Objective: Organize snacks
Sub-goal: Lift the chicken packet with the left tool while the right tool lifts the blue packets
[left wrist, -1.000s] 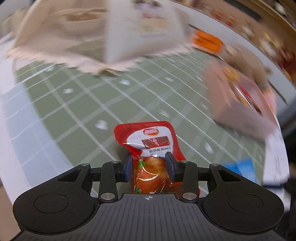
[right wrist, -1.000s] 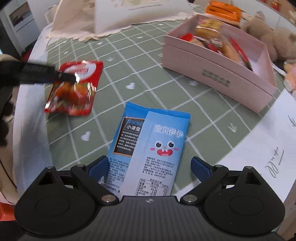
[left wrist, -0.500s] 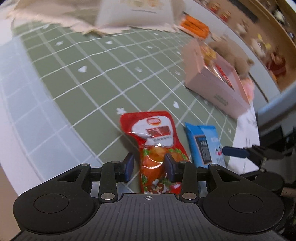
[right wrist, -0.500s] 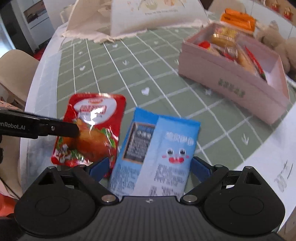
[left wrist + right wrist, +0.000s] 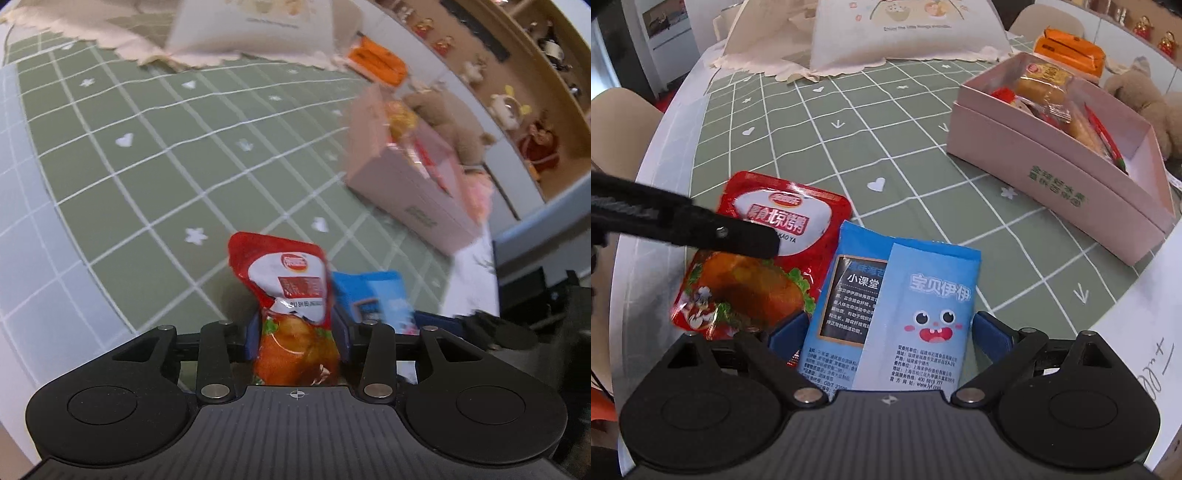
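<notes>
Red pouch in left jaws, blue one between the right's
left gripper (image 5: pixel 297 334) opening around red pouch (image 5: pixel 291 295), long axis forward; right gripper (image 5: pixel 886 328) apart, straddling blue packet (image 5: pixel 897 306).

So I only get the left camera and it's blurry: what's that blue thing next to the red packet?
Observer: A blue snack packet with a cartoon face. It lies beside the red packet, between the open right tongs.
Visitor: And the pink box?
Observer: The pink box is open, with several wrapped snacks inside.
Visitor: Anything else nearby?
Observer: A white sheet with handwriting, at the table edge by the box.
</notes>
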